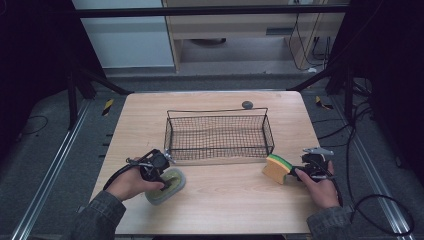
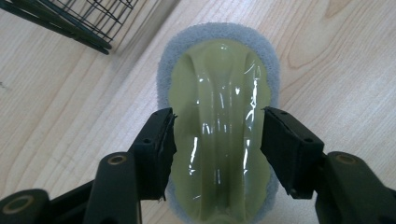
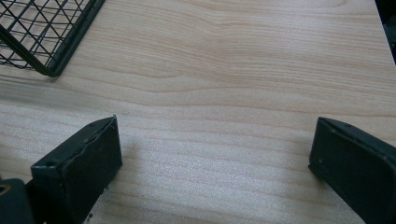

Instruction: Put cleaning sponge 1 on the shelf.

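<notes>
Left gripper (image 2: 218,140) straddled the grey-edged green scrubber (image 2: 219,116) lying on the table (image 1: 225,195), its jaws parted at either flank, while the right gripper (image 3: 215,154) hung spread wide beside the yellow-green sponge (image 1: 277,168), near the wire basket (image 1: 220,135).

A black wire basket (image 1: 219,136), a grey-edged scrubber (image 1: 167,186), a yellow-green sponge (image 1: 277,168) and a small dark disc (image 1: 247,104) are carried by the wooden counter (image 1: 225,200).
</notes>
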A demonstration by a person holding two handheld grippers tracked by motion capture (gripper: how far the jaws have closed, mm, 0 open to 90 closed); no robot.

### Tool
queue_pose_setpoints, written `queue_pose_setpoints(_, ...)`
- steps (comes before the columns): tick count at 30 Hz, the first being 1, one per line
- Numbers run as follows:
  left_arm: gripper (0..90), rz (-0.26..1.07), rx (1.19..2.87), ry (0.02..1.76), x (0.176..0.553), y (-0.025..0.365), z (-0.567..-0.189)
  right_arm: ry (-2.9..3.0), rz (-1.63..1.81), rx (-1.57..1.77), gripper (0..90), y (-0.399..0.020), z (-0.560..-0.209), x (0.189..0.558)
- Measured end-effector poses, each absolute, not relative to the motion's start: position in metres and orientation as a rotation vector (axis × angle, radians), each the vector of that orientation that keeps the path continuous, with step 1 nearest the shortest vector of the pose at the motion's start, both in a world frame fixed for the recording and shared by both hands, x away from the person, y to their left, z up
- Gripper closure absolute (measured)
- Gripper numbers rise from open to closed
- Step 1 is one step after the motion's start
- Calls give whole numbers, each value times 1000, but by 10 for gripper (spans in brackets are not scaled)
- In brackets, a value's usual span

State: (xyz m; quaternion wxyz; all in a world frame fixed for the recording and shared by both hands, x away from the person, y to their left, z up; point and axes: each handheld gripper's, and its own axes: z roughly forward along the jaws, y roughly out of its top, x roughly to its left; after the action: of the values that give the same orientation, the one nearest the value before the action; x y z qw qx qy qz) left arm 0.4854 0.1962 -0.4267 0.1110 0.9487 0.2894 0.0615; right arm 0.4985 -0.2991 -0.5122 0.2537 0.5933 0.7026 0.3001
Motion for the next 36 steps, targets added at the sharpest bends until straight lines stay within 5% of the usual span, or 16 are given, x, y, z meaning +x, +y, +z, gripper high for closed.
queue_pose_setpoints(9,504,163,2800,867,491,192,-433,1913,814,1610,25,-299,-512,499)
queue_pose_setpoints(18,697,138,2779,852,492,195,-434,1911,816,1610,25,-299,-512,498)
queue_pose_setpoints(36,701,511,2650,665,458,211,-369,1906,819,1610,23,-299,-513,498)
